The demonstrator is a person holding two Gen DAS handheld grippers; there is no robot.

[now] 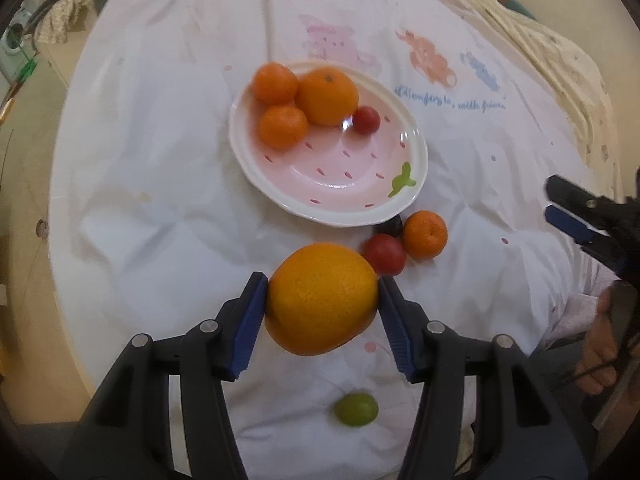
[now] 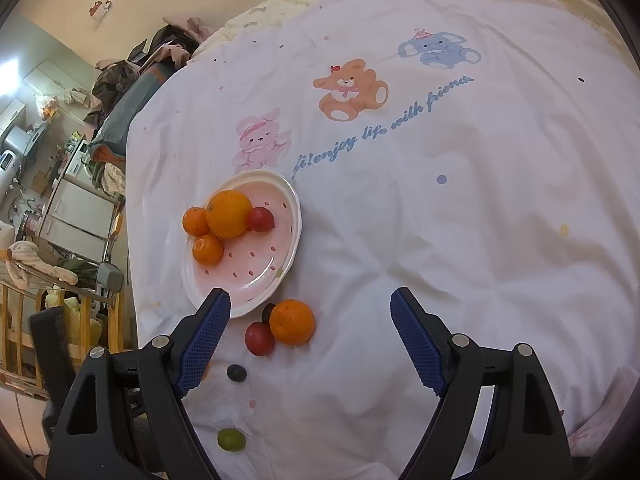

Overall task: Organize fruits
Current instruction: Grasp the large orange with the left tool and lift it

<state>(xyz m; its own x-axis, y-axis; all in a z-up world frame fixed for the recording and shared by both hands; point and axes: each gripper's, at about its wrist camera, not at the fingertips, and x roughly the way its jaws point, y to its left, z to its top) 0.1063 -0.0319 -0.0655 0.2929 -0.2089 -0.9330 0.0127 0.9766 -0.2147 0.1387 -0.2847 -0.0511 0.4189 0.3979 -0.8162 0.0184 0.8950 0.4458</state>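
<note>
My left gripper [image 1: 322,282] is shut on a large orange [image 1: 322,304], its blue pads pressing both sides, held above the white cloth. Beyond it stands a pink strawberry-pattern plate [image 1: 416,148] holding two mandarins, an orange [image 1: 327,92] and a small red tomato [image 1: 366,120]. On the cloth beside the plate lie a mandarin [image 1: 425,234], a red tomato [image 1: 385,254] and a dark grape [image 1: 392,226]. A green grape [image 1: 356,409] lies nearer. My right gripper [image 2: 310,299] hangs open over the loose mandarin [image 2: 292,322] and tomato [image 2: 260,338], gripping nothing.
The white cloth [image 2: 440,240] with bear prints covers a bed-like surface; its left edge drops off just past the plate [image 2: 294,216]. Another dark grape [image 2: 236,373] lies near my right gripper's left finger. A person's hand [image 1: 600,352] shows at the right. Cluttered furniture stands left.
</note>
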